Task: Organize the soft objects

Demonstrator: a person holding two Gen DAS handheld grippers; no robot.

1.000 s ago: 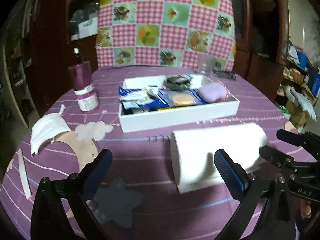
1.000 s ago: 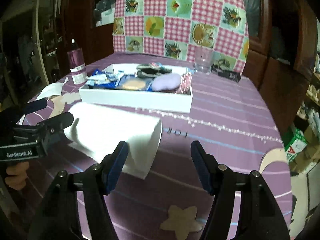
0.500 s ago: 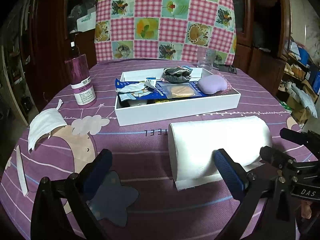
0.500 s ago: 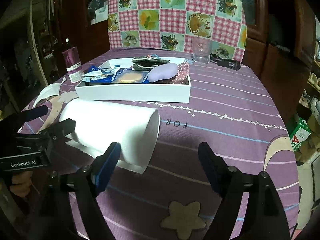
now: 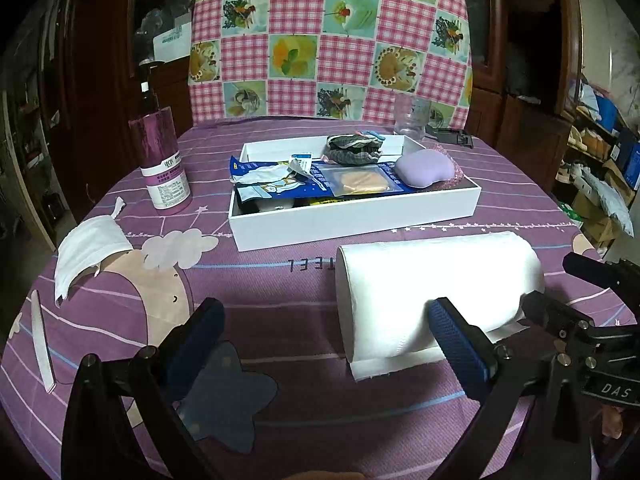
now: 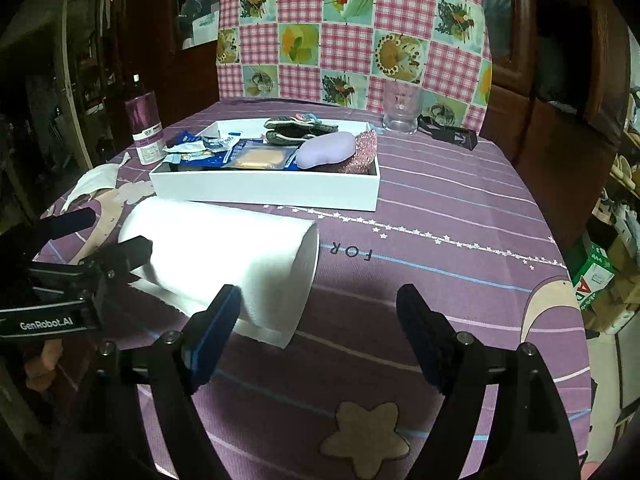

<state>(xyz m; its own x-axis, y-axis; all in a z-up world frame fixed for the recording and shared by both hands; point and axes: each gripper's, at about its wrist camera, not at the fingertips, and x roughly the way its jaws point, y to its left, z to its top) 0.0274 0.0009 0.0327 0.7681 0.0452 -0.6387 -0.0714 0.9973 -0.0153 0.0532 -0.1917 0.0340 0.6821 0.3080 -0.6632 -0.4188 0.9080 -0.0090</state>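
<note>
A white paper towel roll (image 5: 432, 284) lies on its side on the purple tablecloth, in front of a white tray (image 5: 360, 220). It also shows in the right wrist view (image 6: 224, 248). The tray (image 6: 264, 190) holds a lilac pad (image 5: 424, 168), an orange sponge in a packet (image 5: 360, 182), blue packets and a dark cloth bundle (image 5: 352, 148). My left gripper (image 5: 324, 344) is open and empty, just short of the roll's left end. My right gripper (image 6: 320, 324) is open and empty, by the roll's right end. A white face mask (image 5: 88, 248) lies at the left.
A purple pump bottle (image 5: 162, 164) stands left of the tray. A clear glass (image 5: 412, 120) and a black clip (image 6: 452, 134) sit behind the tray. A white strip (image 5: 42, 344) lies near the table's left edge. A checked cloth hangs behind the table.
Both grippers have pulled back and risen a little, so the roll and tray look farther off. Both stay open. The roll has not moved.
</note>
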